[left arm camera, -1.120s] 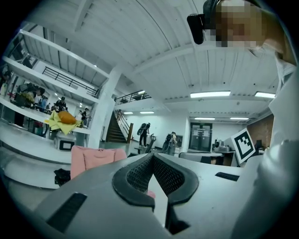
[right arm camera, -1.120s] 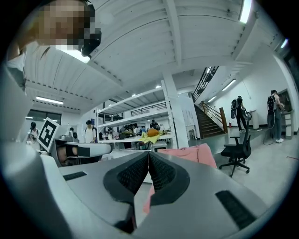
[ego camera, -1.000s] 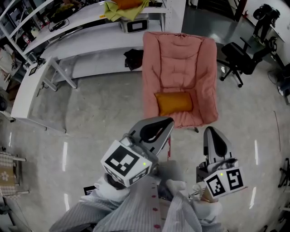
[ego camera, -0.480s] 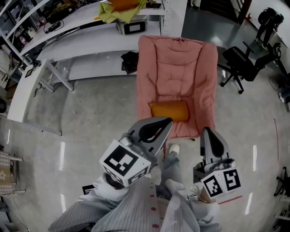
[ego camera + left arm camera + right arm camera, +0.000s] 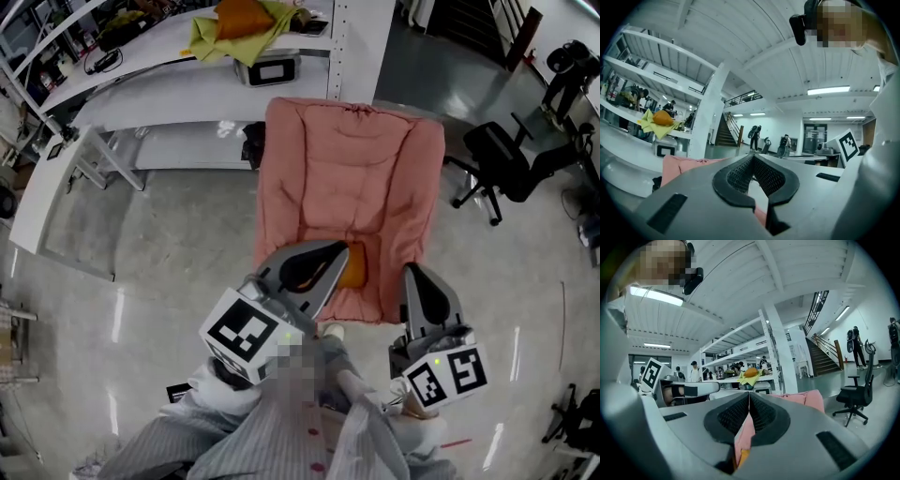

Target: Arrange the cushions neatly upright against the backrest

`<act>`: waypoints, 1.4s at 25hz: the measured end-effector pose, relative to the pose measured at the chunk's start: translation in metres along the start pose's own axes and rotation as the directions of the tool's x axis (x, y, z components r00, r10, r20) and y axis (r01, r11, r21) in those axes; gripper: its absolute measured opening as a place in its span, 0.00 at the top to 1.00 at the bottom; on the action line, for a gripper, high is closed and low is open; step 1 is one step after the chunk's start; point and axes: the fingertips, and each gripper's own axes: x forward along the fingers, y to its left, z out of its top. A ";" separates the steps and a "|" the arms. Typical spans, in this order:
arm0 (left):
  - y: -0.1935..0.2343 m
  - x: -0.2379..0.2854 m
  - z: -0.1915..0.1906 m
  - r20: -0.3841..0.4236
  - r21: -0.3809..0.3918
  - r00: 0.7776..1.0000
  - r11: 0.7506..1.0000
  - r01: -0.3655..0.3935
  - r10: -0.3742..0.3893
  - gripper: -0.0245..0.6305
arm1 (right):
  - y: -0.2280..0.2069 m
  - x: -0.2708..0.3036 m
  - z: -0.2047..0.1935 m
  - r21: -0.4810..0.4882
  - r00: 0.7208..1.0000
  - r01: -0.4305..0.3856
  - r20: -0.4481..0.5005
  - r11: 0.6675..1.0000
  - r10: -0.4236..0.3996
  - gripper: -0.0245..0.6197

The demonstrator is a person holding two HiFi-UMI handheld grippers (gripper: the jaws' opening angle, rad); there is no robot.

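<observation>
The orange cushion (image 5: 354, 266) lies low on the seat of the pink chair (image 5: 352, 169), centre frame, half hidden behind the left gripper (image 5: 330, 251). That and the right gripper (image 5: 413, 274) have jaws closed on nothing. This is likely the approach; next, the jaws must spread to take the cushion.

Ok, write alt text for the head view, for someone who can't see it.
A pink padded chair with an orange cushion on its seat fills the centre; the left hand-held gripper and right hand-held gripper, both shut, point toward it from below.
</observation>
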 end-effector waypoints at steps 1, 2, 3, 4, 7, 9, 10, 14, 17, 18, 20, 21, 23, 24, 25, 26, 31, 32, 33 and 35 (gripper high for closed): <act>0.003 0.012 0.000 -0.001 -0.003 1.000 1.000 -0.013 0.013 0.95 | -0.012 0.006 0.001 0.000 1.000 -0.011 -0.005 1.000 0.011 0.94; 0.006 0.022 -0.001 -0.003 -0.006 1.000 1.000 -0.027 0.027 0.95 | -0.022 0.011 0.001 0.001 1.000 -0.023 -0.011 1.000 0.023 0.94; 0.009 0.032 -0.002 -0.005 -0.008 0.999 0.999 -0.043 0.043 0.95 | -0.033 0.017 0.000 0.002 0.999 -0.035 -0.017 0.999 0.035 0.94; 0.012 0.040 -0.003 -0.009 -0.010 0.998 0.998 -0.059 0.059 0.95 | -0.042 0.022 0.000 0.003 0.999 -0.048 -0.025 0.999 0.048 0.94; 0.022 0.061 -0.008 -0.023 -0.013 0.995 0.995 -0.095 0.095 0.95 | -0.067 0.038 -0.003 0.006 0.996 -0.075 -0.046 0.997 0.075 0.94; 0.030 0.071 -0.012 -0.037 -0.020 0.992 0.993 -0.119 0.118 0.95 | -0.081 0.049 -0.006 0.013 0.995 -0.083 -0.058 0.996 0.084 0.94; 0.035 0.074 -0.014 -0.045 -0.025 0.990 0.991 -0.133 0.131 0.95 | -0.085 0.054 -0.008 0.019 0.994 -0.089 -0.064 0.996 0.090 0.94; 0.053 0.084 -0.018 -0.068 -0.039 0.984 0.985 -0.166 0.163 0.95 | -0.096 0.072 -0.014 0.035 0.989 -0.109 -0.092 0.993 0.112 0.94; 0.066 0.093 -0.022 -0.080 -0.045 0.982 0.984 -0.175 0.171 0.95 | -0.104 0.088 -0.020 0.041 0.987 -0.114 -0.112 0.993 0.118 0.94; 0.072 0.095 -0.024 -0.084 -0.046 0.981 0.983 -0.177 0.173 0.95 | -0.106 0.093 -0.022 0.043 0.986 -0.115 -0.117 0.992 0.119 0.94; 0.084 0.100 -0.028 -0.094 -0.051 0.979 0.982 -0.184 0.179 0.95 | -0.110 0.105 -0.025 0.044 0.984 -0.117 -0.130 0.992 0.122 0.94; 0.090 0.101 -0.029 -0.099 -0.052 0.978 0.981 -0.188 0.182 0.95 | -0.111 0.111 -0.027 0.045 0.983 -0.118 -0.137 0.992 0.123 0.94; 0.102 0.104 -0.033 -0.108 -0.055 0.976 0.979 -0.198 0.191 0.95 | -0.115 0.123 -0.032 0.047 0.981 -0.121 -0.150 0.992 0.127 0.94; 0.107 0.105 -0.036 -0.115 -0.059 0.974 0.977 -0.204 0.196 0.95 | -0.116 0.128 -0.036 0.048 0.979 -0.122 -0.158 0.991 0.128 0.94; 0.112 0.104 -0.041 -0.124 -0.065 0.972 0.975 -0.211 0.202 0.95 | -0.116 0.132 -0.041 0.049 0.977 -0.123 -0.169 0.991 0.129 0.94; 0.117 0.104 -0.045 -0.133 -0.072 0.969 0.973 -0.218 0.208 0.95 | -0.116 0.136 -0.046 0.051 0.975 -0.124 -0.181 0.991 0.131 0.94; 0.141 0.104 -0.073 -0.190 -0.101 0.955 0.963 -0.250 0.228 0.95 | -0.118 0.156 -0.073 0.042 0.959 -0.138 -0.245 0.990 0.144 0.94; 0.146 0.104 -0.079 -0.204 -0.103 0.951 0.961 -0.257 0.232 0.95 | -0.119 0.161 -0.078 0.042 0.955 -0.144 -0.257 0.989 0.150 0.94; 0.151 0.103 -0.086 -0.219 -0.106 0.946 0.958 -0.266 0.238 0.95 | -0.120 0.165 -0.084 0.044 0.951 -0.149 -0.269 0.988 0.156 0.94; 0.164 0.102 -0.103 -0.245 -0.114 0.936 0.952 -0.285 0.251 0.95 | -0.124 0.173 -0.099 0.047 0.944 -0.154 -0.287 0.987 0.161 0.94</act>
